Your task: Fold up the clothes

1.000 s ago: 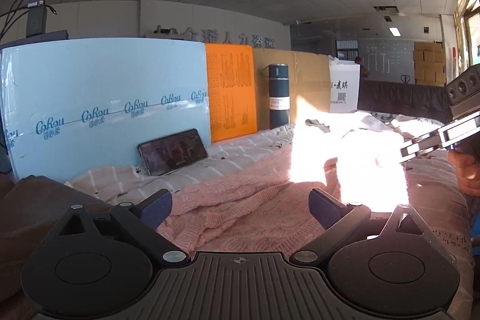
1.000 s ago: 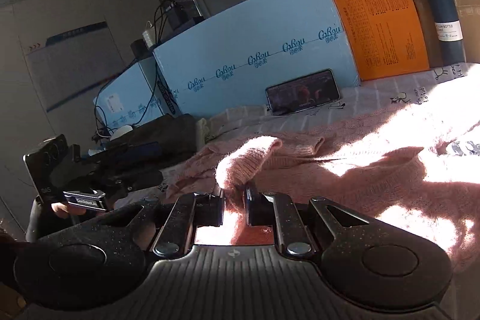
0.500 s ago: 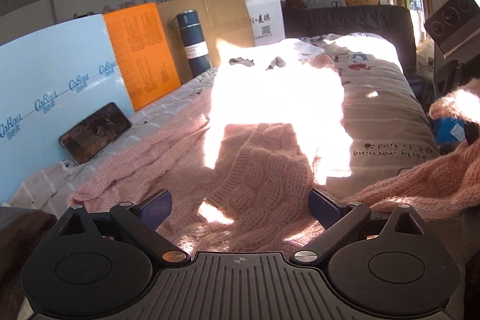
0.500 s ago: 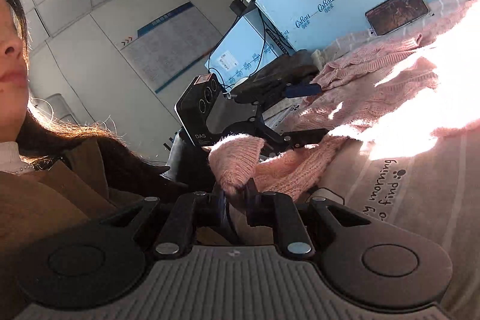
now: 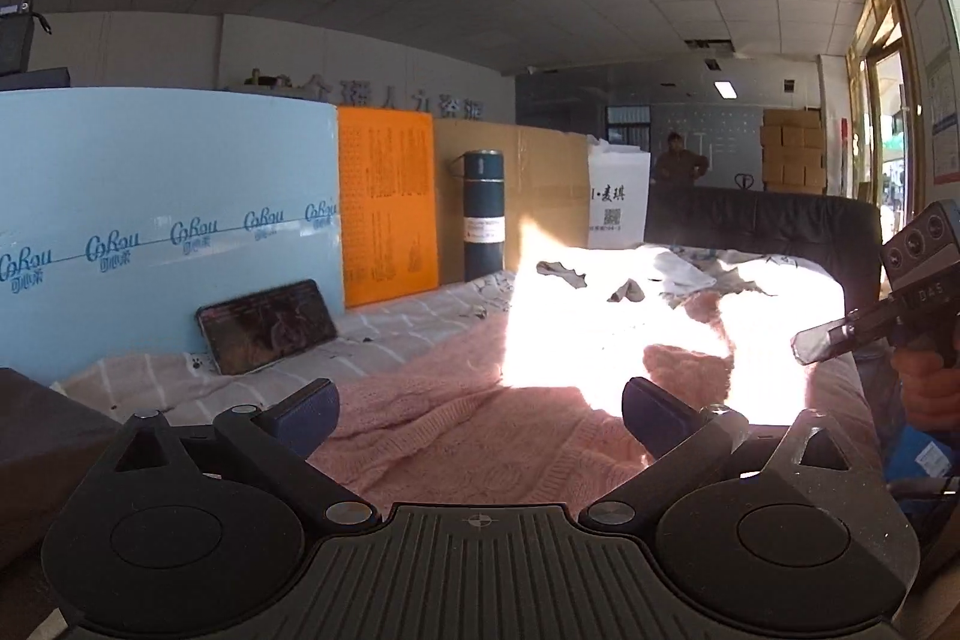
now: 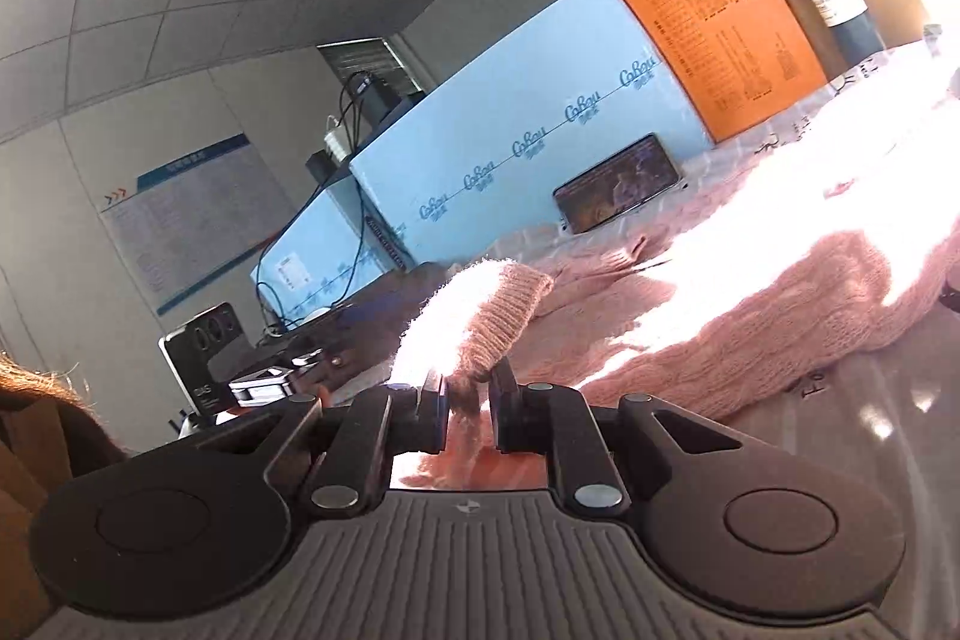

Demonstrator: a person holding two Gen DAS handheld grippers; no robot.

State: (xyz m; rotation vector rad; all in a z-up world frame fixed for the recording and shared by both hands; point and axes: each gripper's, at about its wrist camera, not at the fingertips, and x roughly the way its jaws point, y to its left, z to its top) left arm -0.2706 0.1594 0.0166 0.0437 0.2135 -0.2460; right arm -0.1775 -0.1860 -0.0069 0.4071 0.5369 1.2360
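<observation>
Pink knit sweater point(image 5: 456, 436) spread across the bed point(image 5: 414, 322), body toward the near edge, far part washed out by a hard patch of sunlight. Left tongs point(image 5: 477, 409) gaping wide above the sweater's near portion, both pads apart, nothing between them. Right tongs point(image 6: 468, 394) nearly closed, pinching a ribbed sleeve cuff point(image 6: 498, 316) that pokes up past the fingertips; rest of the sleeve trailing off toward the bed's right side. Smartphone point(image 5: 267, 325) leaning on a light-blue foam board point(image 5: 162, 226) at the bed's far edge, screen lit. Beside the board, an orange printed panel point(image 5: 387, 205), then a dark-blue thermos bottle point(image 5: 485, 214) standing upright before cardboard sheets point(image 5: 540, 187). Crumpled white cloth point(image 5: 678, 268) at the far right corner.
</observation>
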